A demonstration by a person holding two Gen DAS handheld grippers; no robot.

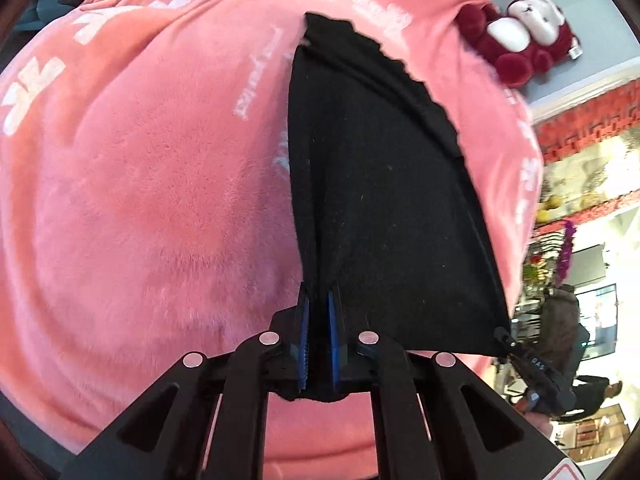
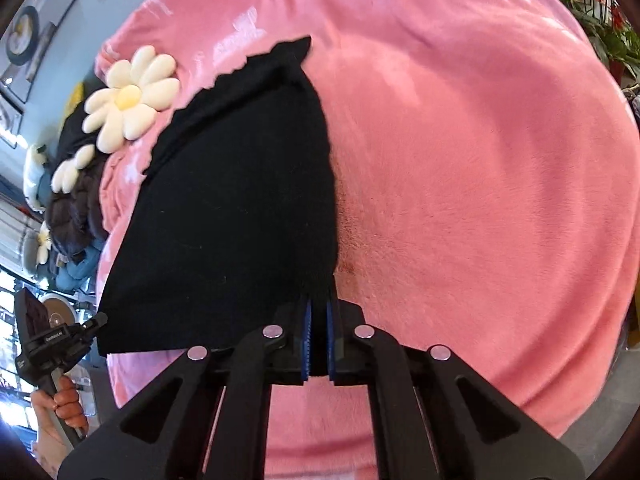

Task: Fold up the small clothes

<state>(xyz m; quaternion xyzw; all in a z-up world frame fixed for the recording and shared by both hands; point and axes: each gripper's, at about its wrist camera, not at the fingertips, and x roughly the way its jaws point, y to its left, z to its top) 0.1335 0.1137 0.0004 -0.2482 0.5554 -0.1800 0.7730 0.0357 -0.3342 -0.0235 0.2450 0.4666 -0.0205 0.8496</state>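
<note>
A small black garment (image 1: 380, 200) lies spread over a pink fleece blanket (image 1: 160, 184), its near edge lifted between the two grippers. My left gripper (image 1: 318, 300) is shut on the garment's near left corner, cloth pinched between its blue pads. The right gripper's tip (image 1: 508, 340) holds the other near corner. In the right wrist view the black garment (image 2: 232, 208) stretches to the left over the pink blanket (image 2: 480, 200). My right gripper (image 2: 319, 304) is shut on its near right corner. The left gripper (image 2: 96, 322) grips the far corner, with a hand (image 2: 64, 400) on its handle.
A red and white plush toy (image 1: 524, 36) sits at the blanket's far right edge. Daisy-shaped cushions (image 2: 128, 98) and a dark quilted cushion (image 2: 76, 208) lie along the left edge. Plants (image 2: 612, 40) stand beyond the blanket at the upper right.
</note>
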